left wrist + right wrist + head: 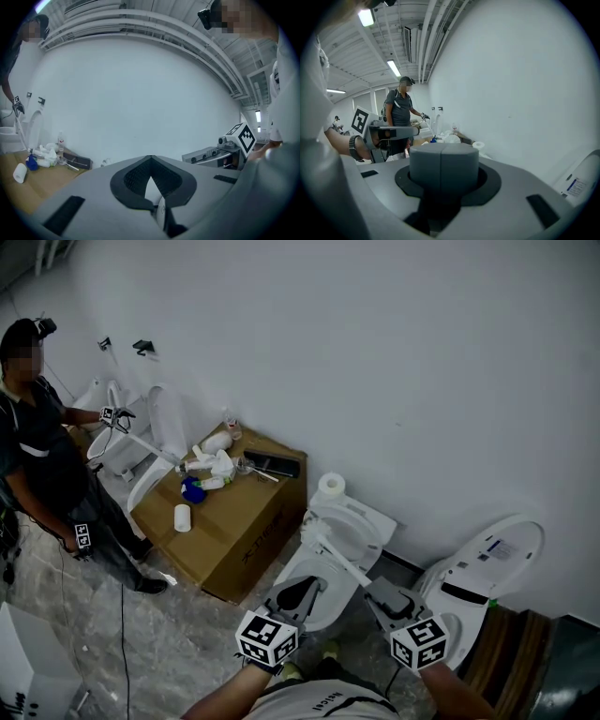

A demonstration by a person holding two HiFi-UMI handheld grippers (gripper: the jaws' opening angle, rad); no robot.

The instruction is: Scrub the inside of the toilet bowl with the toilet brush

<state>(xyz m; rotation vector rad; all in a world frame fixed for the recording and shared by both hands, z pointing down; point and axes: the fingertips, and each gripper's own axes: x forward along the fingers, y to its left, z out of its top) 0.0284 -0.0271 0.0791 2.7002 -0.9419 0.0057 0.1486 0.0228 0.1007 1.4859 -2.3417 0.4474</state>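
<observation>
In the head view a white toilet bowl (323,601) stands below me with its lid (492,559) swung open to the right. A white toilet brush (339,561) slants across the bowl, its far end near the rear rim. My right gripper (375,589) is shut on the handle's near end, just right of the bowl. My left gripper (314,585) hovers over the bowl's front, its dark fingertips meeting. In the left gripper view the pads (129,180) touch at the top, with a small pale gap below. The right gripper view shows a grey round stub (443,164) between the jaws.
A toilet paper roll (330,486) sits on the tank behind the bowl. A cardboard box (234,526) with bottles and rags on top stands to the left. Further left, another person (47,465) works at a second toilet (122,451). The white wall is close behind.
</observation>
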